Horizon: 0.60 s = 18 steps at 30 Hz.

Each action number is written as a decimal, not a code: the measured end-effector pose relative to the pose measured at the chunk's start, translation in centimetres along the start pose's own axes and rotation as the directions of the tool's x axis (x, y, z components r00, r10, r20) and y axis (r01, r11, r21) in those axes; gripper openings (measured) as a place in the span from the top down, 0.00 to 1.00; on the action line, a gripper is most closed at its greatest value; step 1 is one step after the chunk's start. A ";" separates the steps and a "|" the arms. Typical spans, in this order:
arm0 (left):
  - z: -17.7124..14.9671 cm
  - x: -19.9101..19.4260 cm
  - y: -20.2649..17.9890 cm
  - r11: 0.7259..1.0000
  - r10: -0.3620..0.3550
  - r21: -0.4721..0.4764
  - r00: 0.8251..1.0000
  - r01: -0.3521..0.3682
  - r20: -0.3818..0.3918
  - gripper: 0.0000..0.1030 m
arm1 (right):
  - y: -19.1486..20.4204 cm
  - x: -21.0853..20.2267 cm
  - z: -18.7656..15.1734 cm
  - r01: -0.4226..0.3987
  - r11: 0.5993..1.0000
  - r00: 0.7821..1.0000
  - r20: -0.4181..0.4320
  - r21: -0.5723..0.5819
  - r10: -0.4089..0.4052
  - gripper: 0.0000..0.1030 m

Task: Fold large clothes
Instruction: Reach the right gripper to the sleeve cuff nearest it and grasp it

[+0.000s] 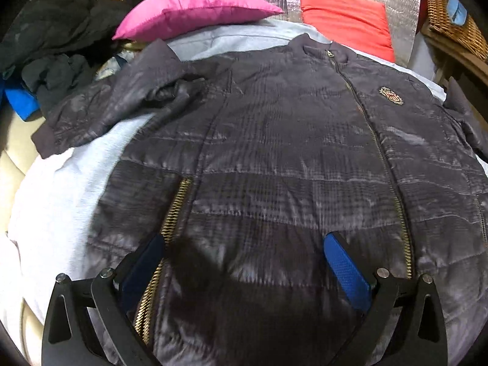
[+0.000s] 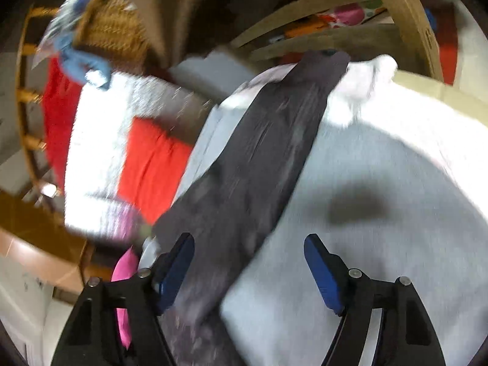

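A dark grey quilted jacket lies front up on a white sheet, zipped, with a gold badge on the chest and a brass pocket zip. Its left sleeve lies bunched out to the left. My left gripper is open and empty, just above the jacket's lower front. In the blurred right wrist view the jacket's other sleeve stretches away across the sheet. My right gripper is open and empty above the sleeve's near end.
A pink pillow and a red pillow lie at the head of the bed. A heap of dark clothes sits at the left. A wicker basket stands at the right, with wooden furniture behind.
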<state>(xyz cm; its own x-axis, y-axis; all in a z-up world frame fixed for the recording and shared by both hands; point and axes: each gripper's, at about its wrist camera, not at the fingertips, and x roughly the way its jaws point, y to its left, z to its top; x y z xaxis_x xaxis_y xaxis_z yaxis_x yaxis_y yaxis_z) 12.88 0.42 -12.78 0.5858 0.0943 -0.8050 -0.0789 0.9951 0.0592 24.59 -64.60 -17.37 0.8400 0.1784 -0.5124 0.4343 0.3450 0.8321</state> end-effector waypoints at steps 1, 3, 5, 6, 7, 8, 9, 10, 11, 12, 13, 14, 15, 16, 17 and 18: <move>-0.1 0.2 0.1 1.000 -0.008 -0.002 1.000 0.008 0.003 0.00 | -0.1 0.9 1.0 0.021 1.000 1.000 0.006 0.007 -0.021 0.28; -0.3 0.5 0.2 1.000 -0.027 -0.007 1.000 0.027 0.016 0.00 | -0.1 2.7 2.4 0.053 0.999 0.999 0.013 0.006 -0.053 0.30; -0.5 0.5 0.3 0.999 -0.042 -0.009 0.999 0.042 0.035 0.00 | -0.1 3.9 3.6 0.082 0.997 0.996 0.025 0.003 -0.082 0.35; -0.6 0.4 0.4 0.999 -0.049 -0.009 0.998 0.050 0.042 0.00 | 0.1 4.8 4.4 0.097 0.995 0.995 0.023 0.001 -0.097 0.36; -0.7 0.4 0.5 0.998 -0.057 -0.009 0.997 0.058 0.048 0.00 | 0.3 5.4 4.9 0.114 0.993 0.993 0.021 -0.012 -0.114 0.44; -0.7 0.4 0.6 0.998 -0.063 -0.012 0.997 0.064 0.052 0.00 | 0.3 6.0 5.3 0.133 0.991 0.991 0.021 -0.025 -0.132 0.60; -0.7 0.5 0.6 0.998 -0.067 -0.013 0.996 0.067 0.056 0.00 | 0.5 6.5 5.9 0.171 0.984 0.985 0.020 -0.042 -0.171 0.67; -0.7 0.4 0.6 0.998 -0.068 -0.012 0.996 0.068 0.058 0.00 | 0.8 7.1 6.5 0.216 0.975 0.976 0.014 -0.051 -0.215 0.70; -0.8 0.4 0.6 0.997 -0.069 -0.012 0.996 0.070 0.061 0.00 | 1.1 7.3 6.7 0.228 0.972 0.974 0.013 -0.060 -0.228 0.77; -0.9 0.4 0.6 0.997 -0.071 -0.012 0.995 0.072 0.064 0.00 | 2.1 7.3 6.9 0.248 0.964 0.969 0.023 -0.092 -0.247 0.81; -0.9 0.3 0.7 0.997 -0.071 -0.012 0.995 0.072 0.066 0.00 | 4.2 7.1 7.0 0.264 0.951 0.964 0.049 -0.160 -0.260 0.83; -0.9 0.3 0.7 0.997 -0.072 -0.012 0.995 0.073 0.069 0.00 | 6.1 6.7 6.7 0.270 0.938 0.963 0.071 -0.218 -0.261 0.84; -0.8 0.4 0.6 0.997 -0.072 -0.012 0.995 0.073 0.071 0.00 | 7.7 6.1 6.2 0.273 0.924 0.962 0.095 -0.269 -0.256 0.85; -0.9 0.3 0.6 0.997 -0.074 -0.013 0.995 0.075 0.073 0.00 | 11.4 5.2 5.3 0.266 0.891 0.963 0.136 -0.369 -0.231 0.87; -1.0 0.2 0.7 0.997 -0.076 -0.013 0.994 0.077 0.075 0.00 | 14.0 4.6 4.4 0.257 0.863 0.965 0.158 -0.434 -0.208 0.88; -1.0 0.3 0.8 0.997 -0.079 -0.013 0.994 0.080 0.077 0.00 | 17.3 3.7 2.9 0.252 0.824 0.966 0.187 -0.507 -0.181 0.89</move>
<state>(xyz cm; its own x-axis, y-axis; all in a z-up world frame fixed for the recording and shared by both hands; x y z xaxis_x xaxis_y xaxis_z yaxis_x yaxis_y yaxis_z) 12.22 1.18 -13.53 0.6506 0.0174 -0.7592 -0.0425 0.9990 -0.0135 36.12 -60.63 -4.25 0.7934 -0.0620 -0.6055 0.4049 0.7966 0.4489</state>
